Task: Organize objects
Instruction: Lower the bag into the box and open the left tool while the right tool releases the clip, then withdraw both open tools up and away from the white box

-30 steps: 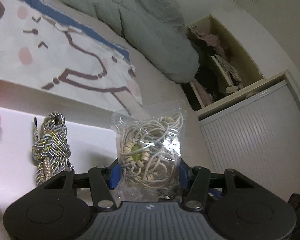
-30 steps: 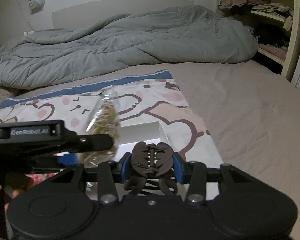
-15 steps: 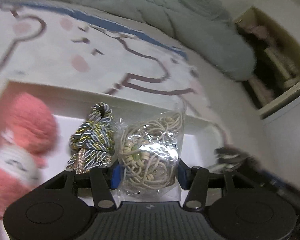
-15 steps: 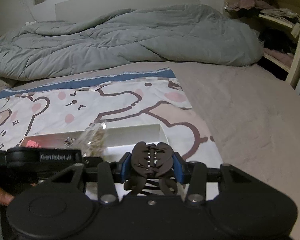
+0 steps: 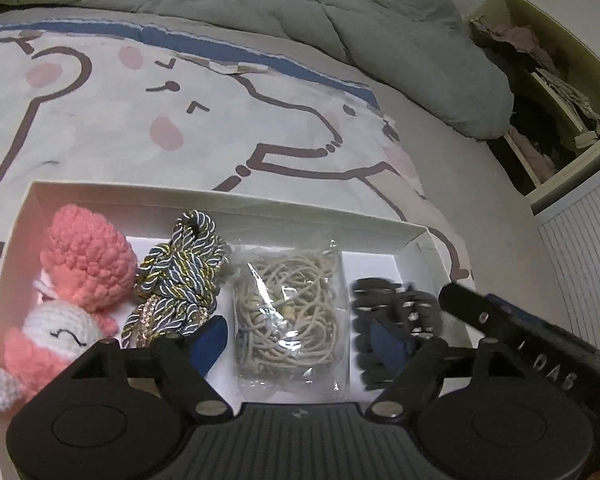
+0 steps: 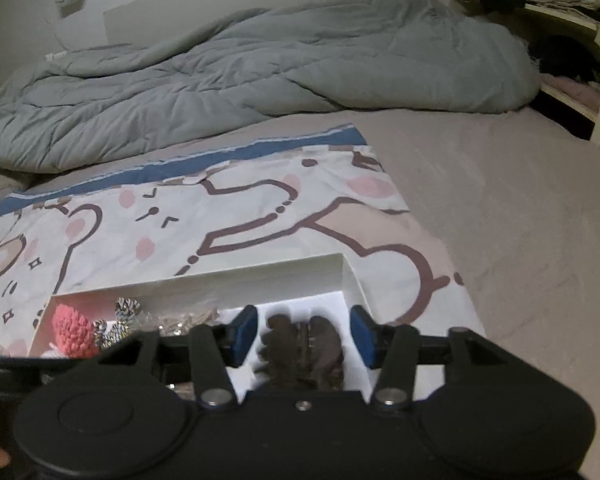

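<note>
A white box (image 5: pixel 220 200) lies on the bed and also shows in the right wrist view (image 6: pixel 352 280). In it, left to right, lie a pink crochet toy (image 5: pixel 84 268), a twisted blue and gold cord (image 5: pixel 184 276), a clear bag of beige string (image 5: pixel 292 312) and a dark hair claw (image 5: pixel 396 312). My left gripper (image 5: pixel 300 340) is open, its blue pads on either side of the bag. My right gripper (image 6: pixel 304 336) is open over the hair claw (image 6: pixel 304 352), which rests in the box's right end.
The box sits on a cartoon-print sheet (image 5: pixel 180 112). A grey duvet (image 6: pixel 260 68) is piled at the back of the bed. Open shelves with clothes (image 5: pixel 540 92) stand to the right, above a white slatted cabinet (image 5: pixel 580 248).
Both grippers came down over the box and opened. The bag of string and the hair claw, held before, now lie in the box.
</note>
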Available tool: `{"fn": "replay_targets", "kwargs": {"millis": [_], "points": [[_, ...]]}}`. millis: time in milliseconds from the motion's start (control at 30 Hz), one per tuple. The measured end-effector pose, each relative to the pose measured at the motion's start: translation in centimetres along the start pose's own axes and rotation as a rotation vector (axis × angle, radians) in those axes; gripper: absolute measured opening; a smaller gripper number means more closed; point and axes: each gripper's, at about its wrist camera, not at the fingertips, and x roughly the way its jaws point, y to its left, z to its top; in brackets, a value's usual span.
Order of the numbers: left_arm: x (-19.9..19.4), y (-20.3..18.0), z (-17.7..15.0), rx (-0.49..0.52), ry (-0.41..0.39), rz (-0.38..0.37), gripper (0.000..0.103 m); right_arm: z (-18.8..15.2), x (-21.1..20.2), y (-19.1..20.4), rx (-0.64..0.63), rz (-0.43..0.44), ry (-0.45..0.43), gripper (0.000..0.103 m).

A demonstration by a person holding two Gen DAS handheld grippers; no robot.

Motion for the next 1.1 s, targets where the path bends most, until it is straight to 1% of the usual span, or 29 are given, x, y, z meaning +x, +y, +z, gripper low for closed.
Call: {"fn": "replay_targets", "kwargs": {"millis": [100,300,500,667,933,1000,1100], "points": [[-1.0,-0.2,0.0,0.008,-0.012,-0.002,0.079,-0.6,-0.3,0.1,-0.012,-0.01,0.01,0.053],[-3.1,-0.5,0.0,0.027,-0.023,-0.009,0.079,-1.5,-1.5,-0.2,0.028,-0.008,0.023,0.053],[-5.8,-1.0,-0.2,0.084,-0.038,-0.002,0.079,-1.7,-3.9,0.0,0.055,-0.006,0.008,0.053],[-8.5,-1.4,-0.5,0.157,-0.062,0.032,0.079,-1.7,-6.5,0.7,0.052,-0.002,-0.018,0.053],[-12.7,-0.9,-0.9,0.222,-0.101,0.069,0.079,-1.9,-10.0,1.8,0.063,-0.007,-0.047,0.056],[-13.6,-0.7,-1.1,0.236,-0.111,0.078,0.081,-2.1,-10.8,2.1,0.067,-0.012,-0.054,0.058],[-14.9,-0.5,-1.5,0.269,-0.128,0.102,0.086,-2.4,-11.9,2.6,0.082,-0.025,-0.059,0.063]]}}
